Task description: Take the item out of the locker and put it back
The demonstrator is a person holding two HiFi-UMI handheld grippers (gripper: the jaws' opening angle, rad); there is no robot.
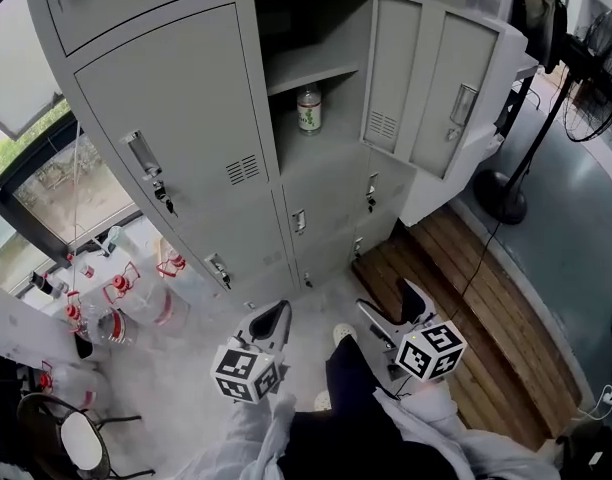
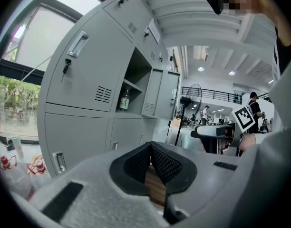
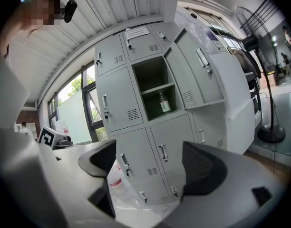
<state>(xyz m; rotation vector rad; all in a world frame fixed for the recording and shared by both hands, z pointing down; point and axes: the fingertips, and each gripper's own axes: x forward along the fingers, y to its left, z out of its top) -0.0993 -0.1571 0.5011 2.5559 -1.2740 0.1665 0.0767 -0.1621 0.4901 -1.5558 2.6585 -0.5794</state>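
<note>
- A clear bottle with a green label (image 1: 308, 109) stands upright in the one open compartment of a grey metal locker bank (image 1: 176, 98), on the compartment's floor beneath its inner shelf (image 1: 308, 73).
- The compartment's grey door (image 1: 426, 88) is swung wide to the right; the neighbouring doors are closed.
- The left gripper (image 1: 276, 314) is held low in front of the locker bank, well apart from the bottle. Its own view shows the jaws pressed together with nothing between them (image 2: 150, 146), and the bottle (image 2: 125, 100) up and to the left of them.
- The right gripper (image 1: 394, 306) is held beside it at the same height, jaws spread and empty (image 3: 150, 160). The bottle (image 3: 164, 102) shows above the gap, well clear of both jaws.
- Clear plastic jugs with red caps (image 1: 126, 298) sit on the floor at the locker's left; a black standing fan (image 1: 501, 193) rises by the wooden plank flooring (image 1: 466, 278) at its right.
</note>
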